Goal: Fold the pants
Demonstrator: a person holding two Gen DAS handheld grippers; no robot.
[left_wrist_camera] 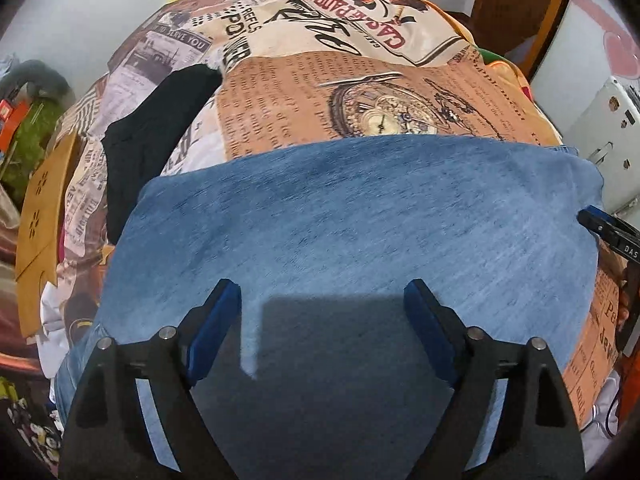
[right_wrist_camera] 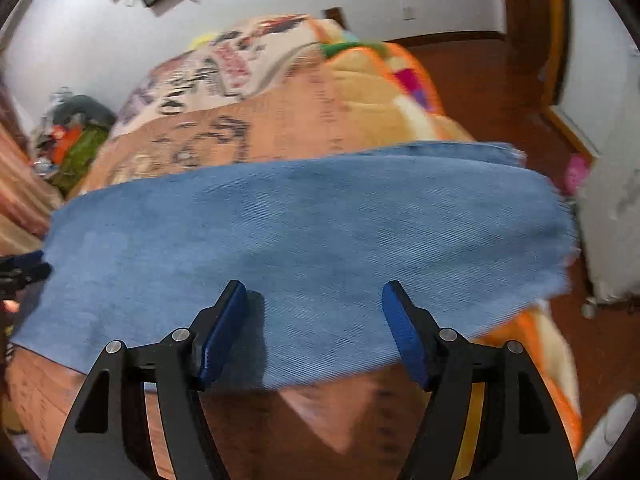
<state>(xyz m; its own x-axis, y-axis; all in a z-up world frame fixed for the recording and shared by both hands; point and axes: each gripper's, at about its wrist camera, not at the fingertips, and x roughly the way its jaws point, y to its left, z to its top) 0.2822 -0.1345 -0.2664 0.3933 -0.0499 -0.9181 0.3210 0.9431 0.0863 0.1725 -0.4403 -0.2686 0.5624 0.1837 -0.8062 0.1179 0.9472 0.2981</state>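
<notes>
One pair of blue denim pants (left_wrist_camera: 360, 216) lies flat across the printed bedspread (left_wrist_camera: 320, 92), frayed hem (right_wrist_camera: 560, 216) overhanging the bed's right edge above wooden floor (right_wrist_camera: 488, 80). Left gripper (left_wrist_camera: 322, 300) and right gripper (right_wrist_camera: 314, 300) – both spread wide, gripping nothing – hover over the denim. One black garment (left_wrist_camera: 160, 120) lies beside the pants' left edge.

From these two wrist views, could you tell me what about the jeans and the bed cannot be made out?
- Jeans waistband end: left wrist view, cut off at the lower left edge and behind the left gripper.
- Bedspread print: right wrist view, motion-blurred.
- Number of folded layers: neither view shows it.
</notes>
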